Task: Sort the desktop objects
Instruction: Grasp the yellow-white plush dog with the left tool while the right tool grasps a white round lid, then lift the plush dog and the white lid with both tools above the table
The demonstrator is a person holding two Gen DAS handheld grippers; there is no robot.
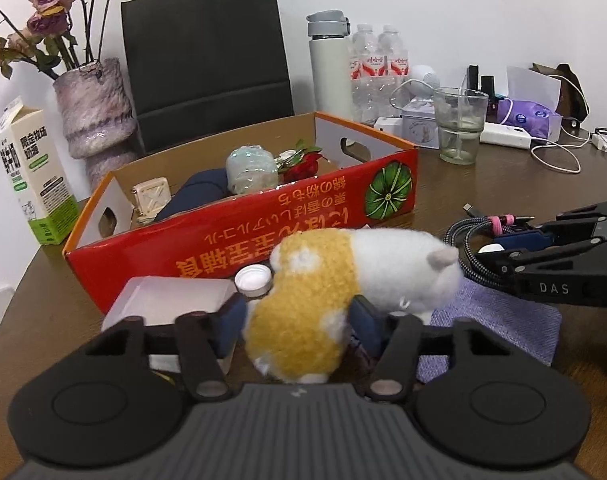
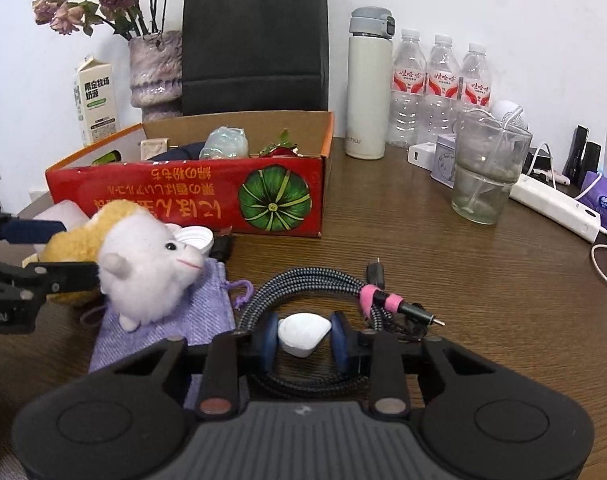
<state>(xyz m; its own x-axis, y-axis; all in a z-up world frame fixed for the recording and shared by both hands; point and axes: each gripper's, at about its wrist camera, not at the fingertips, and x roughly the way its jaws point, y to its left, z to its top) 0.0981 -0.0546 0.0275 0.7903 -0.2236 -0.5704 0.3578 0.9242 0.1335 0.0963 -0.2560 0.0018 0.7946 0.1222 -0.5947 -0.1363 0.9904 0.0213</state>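
The left gripper (image 1: pixel 297 320) points toward twelve o'clock, its blue-padded fingers (image 1: pixel 231 326) pressed into the sides of what they hold, level and low. The right gripper (image 2: pixel 305 340), at three o'clock from the left, also points toward twelve o'clock, its pads (image 2: pixel 269 340) closed on a small piece.

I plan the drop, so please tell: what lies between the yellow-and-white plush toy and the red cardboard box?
A white bottle cap lies between plush toy and box, shown in left wrist view.
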